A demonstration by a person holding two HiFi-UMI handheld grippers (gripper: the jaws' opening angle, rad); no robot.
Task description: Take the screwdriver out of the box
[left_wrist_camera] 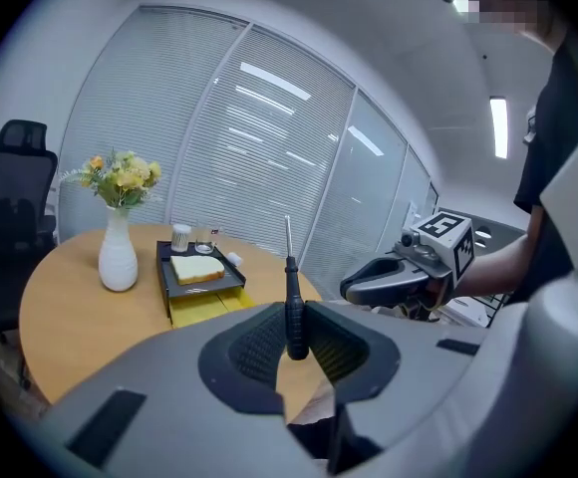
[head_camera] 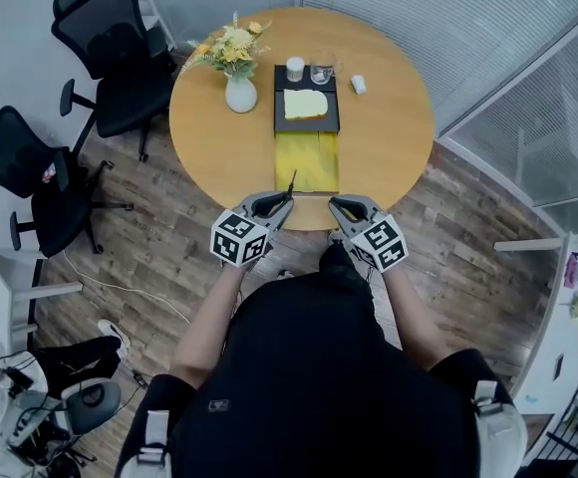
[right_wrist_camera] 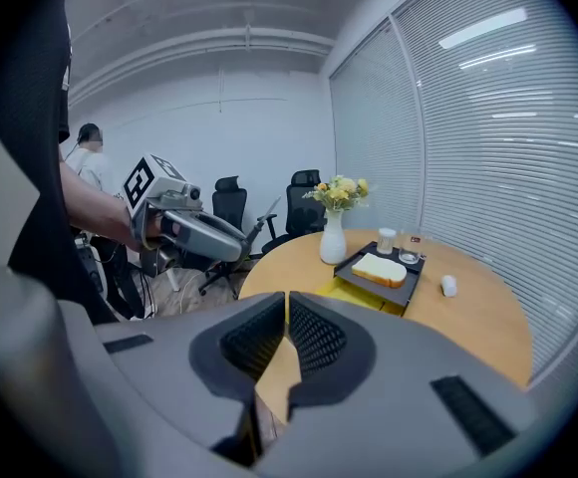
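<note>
The screwdriver (left_wrist_camera: 294, 302) was held upright, pinched by its black handle between the jaws of the left gripper (head_camera: 285, 200), outside and just in front of the yellow box (head_camera: 307, 163) on the round table (head_camera: 394, 137), while the right gripper (right_wrist_camera: 286, 319) was held alongside, pressed together on nothing.

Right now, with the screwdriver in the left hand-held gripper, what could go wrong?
1. The left hand-held gripper clamps the screwdriver only by its black handle, shaft sticking up free; it may pivot or slip.
2. Its tip is close to the shut, empty right hand-held gripper; a swing could strike it.
3. The open yellow box reaches near the table edge; a bump could push it off.
</note>
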